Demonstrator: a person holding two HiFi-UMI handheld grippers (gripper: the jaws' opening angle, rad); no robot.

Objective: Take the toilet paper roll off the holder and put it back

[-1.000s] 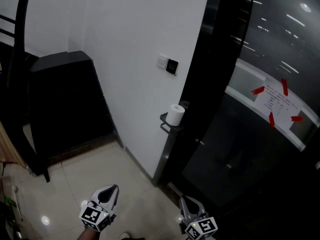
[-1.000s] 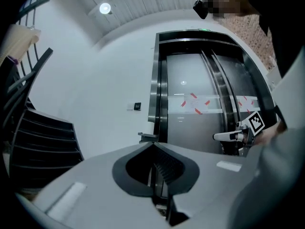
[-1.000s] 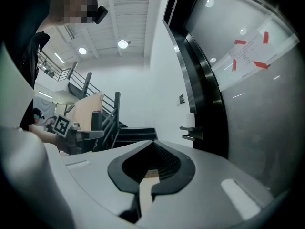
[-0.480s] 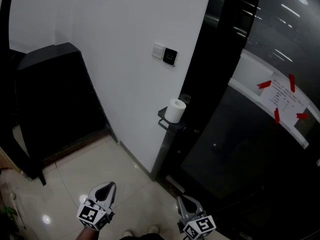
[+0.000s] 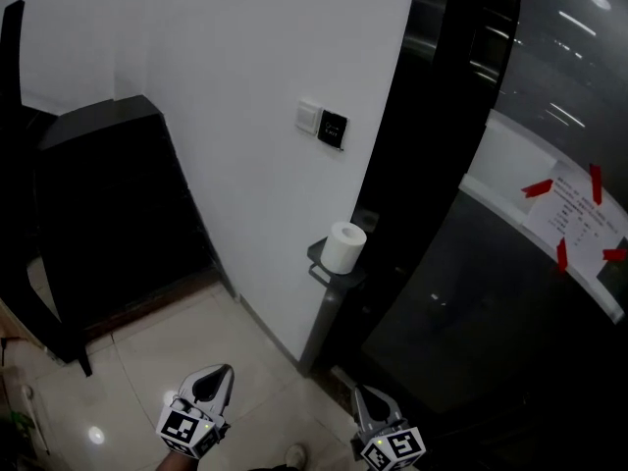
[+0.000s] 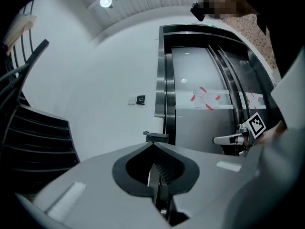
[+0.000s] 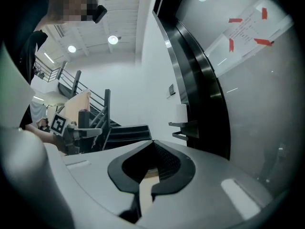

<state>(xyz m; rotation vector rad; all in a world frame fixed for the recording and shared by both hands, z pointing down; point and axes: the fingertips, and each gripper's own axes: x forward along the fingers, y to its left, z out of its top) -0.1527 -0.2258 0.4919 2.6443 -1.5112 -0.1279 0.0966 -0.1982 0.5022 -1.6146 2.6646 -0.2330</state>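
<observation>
A white toilet paper roll stands upright on a small dark wall shelf, the holder, fixed where the white wall meets a black door frame. In the right gripper view the toilet paper roll and holder are ahead, right of centre. The left gripper view shows only the holder edge-on. My left gripper and right gripper are low in the head view, far short of the roll. Both have their jaw tips together and nothing between them.
A black cabinet stands against the wall at the left, with a dark stair rail beside it. A wall switch sits above the holder. At the right is a dark glass door with a taped paper notice. The floor is pale tile.
The view has advanced toward the wall: the roll and holder sit lower and closer in the picture. Both grippers have travelled forward with it and stay shut.
</observation>
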